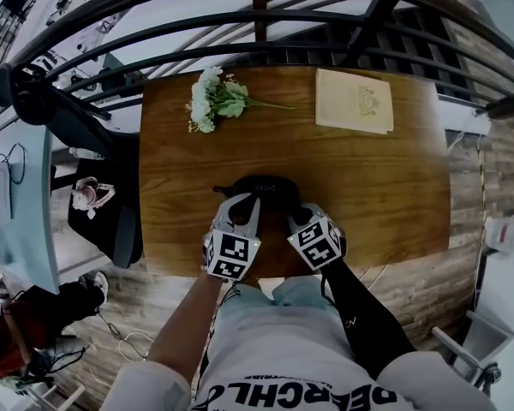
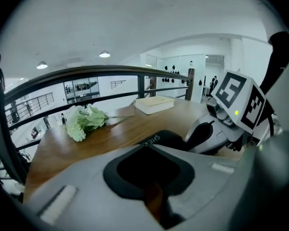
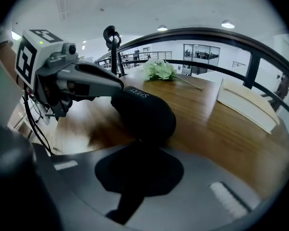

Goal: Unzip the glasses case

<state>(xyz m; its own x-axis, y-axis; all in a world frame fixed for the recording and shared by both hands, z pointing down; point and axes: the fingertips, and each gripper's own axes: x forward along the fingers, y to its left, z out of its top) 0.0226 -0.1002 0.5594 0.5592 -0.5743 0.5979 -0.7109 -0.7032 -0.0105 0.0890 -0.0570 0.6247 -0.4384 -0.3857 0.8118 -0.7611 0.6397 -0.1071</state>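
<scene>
In the head view, a wooden table is seen under a dark curved railing. A bunch of pale flowers is laid at the table's upper left and a cream book at its upper right, both well apart from the grippers. The black glasses case is set at the centre of the frame, near the table's lower edge. The left gripper is placed at its lower left side and the right gripper at its lower right end.

In the left gripper view, the flowers are seen at centre left and the book at upper centre. The glasses case is found just beyond the tips of the left gripper. Its jaws are drawn together, and only a narrow slit with brown wood behind it is left between them. The right gripper is pressed against the case from the right of the frame.

In the right gripper view, the flowers are shown at upper centre and the book at the right. The left gripper is laid on the far side of the glasses case from the upper left. The near end of the case is met by the right gripper, whose jaws are closed on it as far as can be seen. Only the outside of the case is shown.
</scene>
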